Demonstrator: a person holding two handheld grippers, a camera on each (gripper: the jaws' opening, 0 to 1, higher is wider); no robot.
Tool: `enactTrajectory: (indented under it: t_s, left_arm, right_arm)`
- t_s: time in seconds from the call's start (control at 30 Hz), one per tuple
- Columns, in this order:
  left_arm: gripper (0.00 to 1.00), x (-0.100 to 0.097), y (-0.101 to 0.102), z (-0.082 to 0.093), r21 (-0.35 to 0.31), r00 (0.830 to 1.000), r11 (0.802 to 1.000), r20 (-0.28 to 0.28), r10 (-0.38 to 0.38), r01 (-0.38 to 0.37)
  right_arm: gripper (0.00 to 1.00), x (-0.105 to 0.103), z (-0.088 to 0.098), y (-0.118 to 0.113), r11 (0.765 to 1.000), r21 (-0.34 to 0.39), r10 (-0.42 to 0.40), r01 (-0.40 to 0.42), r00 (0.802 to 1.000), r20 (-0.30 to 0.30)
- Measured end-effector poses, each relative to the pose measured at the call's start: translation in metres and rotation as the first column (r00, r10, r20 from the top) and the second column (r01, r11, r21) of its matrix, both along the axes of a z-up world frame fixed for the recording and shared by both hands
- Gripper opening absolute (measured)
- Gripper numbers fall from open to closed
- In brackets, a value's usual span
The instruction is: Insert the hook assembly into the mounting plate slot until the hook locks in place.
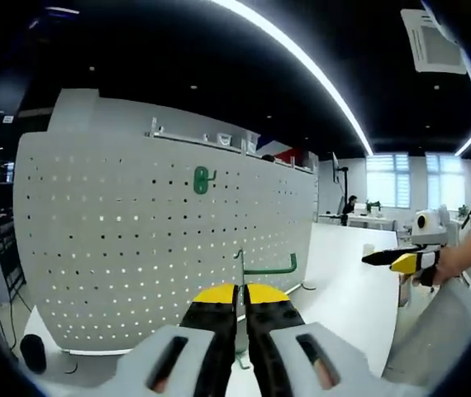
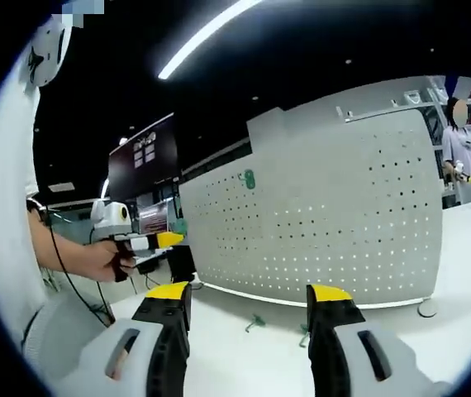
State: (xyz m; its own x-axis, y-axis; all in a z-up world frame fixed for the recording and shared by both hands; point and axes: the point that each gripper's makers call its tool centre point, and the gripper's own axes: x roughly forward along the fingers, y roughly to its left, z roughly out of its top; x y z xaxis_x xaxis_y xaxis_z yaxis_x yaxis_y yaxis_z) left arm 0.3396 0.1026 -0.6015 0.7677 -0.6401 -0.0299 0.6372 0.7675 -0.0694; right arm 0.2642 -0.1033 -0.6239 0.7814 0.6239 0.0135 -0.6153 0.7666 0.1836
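A white pegboard mounting plate (image 1: 136, 240) stands upright on the white table, with one green hook (image 1: 201, 179) hung near its top. My left gripper (image 1: 241, 295) is shut on a green hook assembly (image 1: 270, 267), whose wire stem rises between the yellow jaw tips just in front of the board's lower right part. In the right gripper view the same board (image 2: 343, 207) and its hung hook (image 2: 249, 179) show. My right gripper (image 2: 249, 294) stands open with nothing between its jaws, well back from the board. The left gripper (image 2: 157, 241) shows at the left there, held by a hand.
Two small green hook pieces (image 2: 254, 322) (image 2: 304, 335) lie on the table (image 2: 467, 248) before the board. The right gripper (image 1: 405, 262), held by a hand, shows at the right of the left gripper view. Desks, windows and people stand far behind.
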Motion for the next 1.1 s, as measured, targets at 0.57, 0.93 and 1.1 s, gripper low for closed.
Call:
enactTrajectory:
  t_s: [0.57,0.93,1.1]
  left_arm:
    - [0.02,-0.003,-0.01,0.003,0.014,1.0,1.0,0.006,-0.017,0.017]
    - [0.02,-0.005,-0.01,0.003,0.017,1.0,1.0,0.006,-0.013,0.013]
    - [0.02,-0.005,-0.008,0.005,0.013,1.0,1.0,0.009,-0.006,0.006]
  right_arm:
    - [0.47,-0.001,0.004,0.018,0.998,-0.013,0.06,-0.06,0.997,-0.046]
    - [0.45,0.007,0.02,0.058,0.99,-0.007,0.14,-0.14,0.99,-0.001]
    - [0.41,0.015,0.025,0.071,0.987,0.01,0.158,-0.158,0.987,-0.004]
